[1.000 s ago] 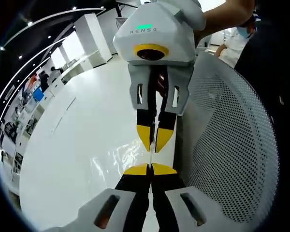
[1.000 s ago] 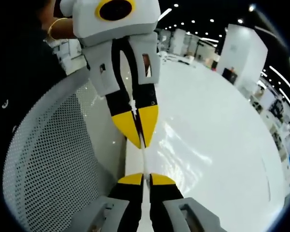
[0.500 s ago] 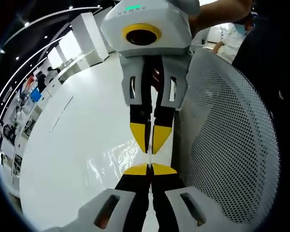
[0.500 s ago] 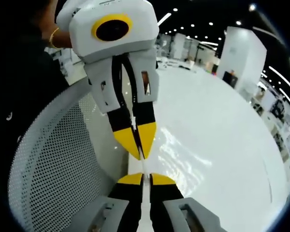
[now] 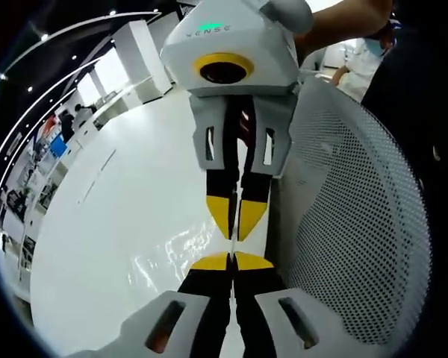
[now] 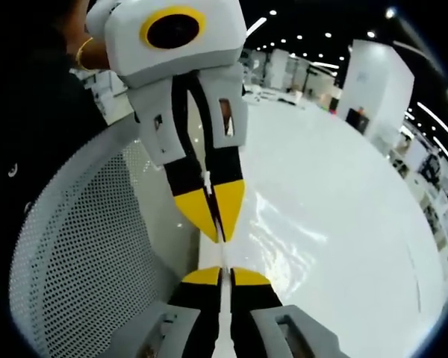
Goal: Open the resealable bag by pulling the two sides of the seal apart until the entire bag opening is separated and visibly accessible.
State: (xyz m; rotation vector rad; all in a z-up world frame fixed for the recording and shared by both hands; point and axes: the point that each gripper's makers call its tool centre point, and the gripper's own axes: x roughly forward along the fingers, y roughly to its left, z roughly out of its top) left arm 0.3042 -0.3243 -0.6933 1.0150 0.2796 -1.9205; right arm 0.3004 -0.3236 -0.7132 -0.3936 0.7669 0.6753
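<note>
In the left gripper view the left gripper (image 5: pixel 232 261) is clenched on the clear resealable bag (image 5: pixel 181 250) edge, tip to tip with the right gripper (image 5: pixel 234 218); the right gripper view shows the right gripper (image 6: pixel 221 277) likewise pinching it over the white table (image 6: pixel 336 216), so the pull-apart seems just starting and next needs opposite pulls

A large showroom-like hall: ceiling spotlights (image 6: pixel 326 36), white pillars (image 5: pixel 144 56).
</note>
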